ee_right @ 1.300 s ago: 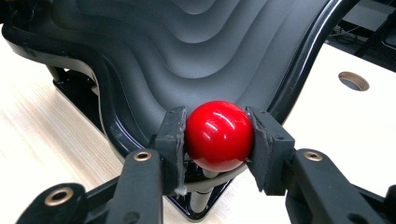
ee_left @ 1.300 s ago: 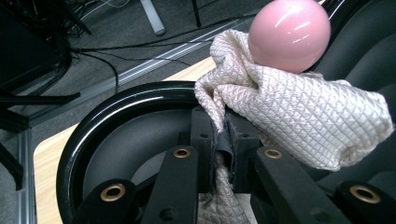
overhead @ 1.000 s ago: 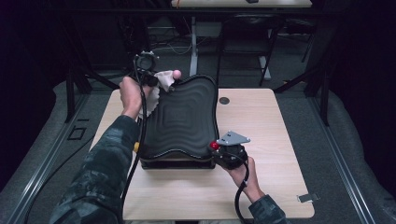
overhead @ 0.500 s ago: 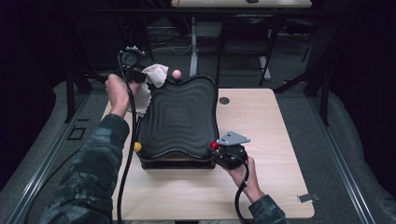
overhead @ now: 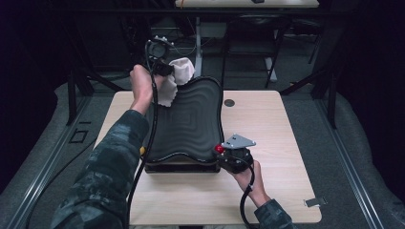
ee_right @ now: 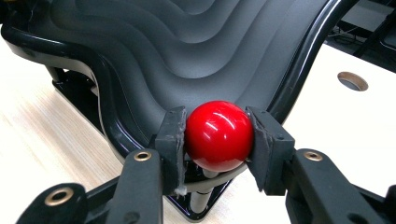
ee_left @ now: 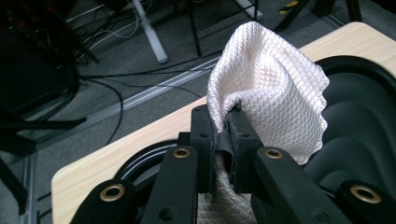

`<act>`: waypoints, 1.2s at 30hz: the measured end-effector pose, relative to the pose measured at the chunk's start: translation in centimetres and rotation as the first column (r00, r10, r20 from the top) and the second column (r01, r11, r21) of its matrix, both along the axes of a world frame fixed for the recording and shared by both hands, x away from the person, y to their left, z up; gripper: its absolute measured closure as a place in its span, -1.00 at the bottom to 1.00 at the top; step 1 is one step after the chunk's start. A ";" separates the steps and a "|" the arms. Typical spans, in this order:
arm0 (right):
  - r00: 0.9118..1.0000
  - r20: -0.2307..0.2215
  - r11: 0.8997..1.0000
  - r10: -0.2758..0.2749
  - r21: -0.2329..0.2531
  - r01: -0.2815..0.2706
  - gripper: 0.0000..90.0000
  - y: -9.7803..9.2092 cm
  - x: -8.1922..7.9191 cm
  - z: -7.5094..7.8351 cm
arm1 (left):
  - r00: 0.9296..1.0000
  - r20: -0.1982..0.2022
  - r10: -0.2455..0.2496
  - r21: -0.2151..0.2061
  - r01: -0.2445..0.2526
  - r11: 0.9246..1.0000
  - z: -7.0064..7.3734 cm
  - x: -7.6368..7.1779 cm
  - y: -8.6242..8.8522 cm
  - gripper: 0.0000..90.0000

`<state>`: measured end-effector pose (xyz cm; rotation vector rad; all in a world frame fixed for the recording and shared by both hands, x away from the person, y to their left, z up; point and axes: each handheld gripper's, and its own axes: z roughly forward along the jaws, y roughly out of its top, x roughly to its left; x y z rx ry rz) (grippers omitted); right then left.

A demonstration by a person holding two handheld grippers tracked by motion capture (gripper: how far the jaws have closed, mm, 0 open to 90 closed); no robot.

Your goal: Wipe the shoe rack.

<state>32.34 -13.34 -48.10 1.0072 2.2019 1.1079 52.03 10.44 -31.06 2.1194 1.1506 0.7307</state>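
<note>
I have my left gripper (ee_left: 223, 140) clamped on the white cloth (ee_left: 275, 93) at the black wavy tray's (overhead: 188, 126) upper-left edge and my right gripper (ee_right: 217, 135) pinching its red knob (ee_right: 218, 135) lower right, wiping seemingly barely begun.

cloth (ee_left: 275, 88): white, quilted weave | ball (ee_right: 219, 135): glossy red, smooth | tray (ee_right: 187, 51): matt black plastic, ridged | table (overhead: 267, 124): pale wood grain

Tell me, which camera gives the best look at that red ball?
The right gripper view: the red ball sits large between the right claw, glossy, both pads touching its sides. The high view shows it as a small red dot by the black wavy tray.
</note>
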 end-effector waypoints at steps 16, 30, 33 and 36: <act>1.000 0.003 1.000 0.001 -0.003 -0.001 0.33 0.0 0.0 0.0 | 0.995 -0.053 -0.089 0.015 0.090 0.996 -1.4 -0.6 -1.1 0.84; 1.000 0.011 1.000 0.004 -0.001 -0.004 0.33 0.0 0.0 -0.1 | 0.997 -0.062 0.046 0.036 -0.044 0.998 -1.1 0.0 1.9 0.85; 1.000 0.011 1.000 0.004 -0.002 -0.004 0.33 0.0 0.0 -0.1 | 0.998 -0.040 0.048 0.032 -0.047 0.998 -0.8 0.0 1.6 0.85; 1.000 0.018 1.000 0.005 0.005 -0.005 0.33 0.1 0.0 -0.1 | 0.999 -0.023 0.040 0.023 -0.039 0.999 -0.5 -0.1 1.0 0.85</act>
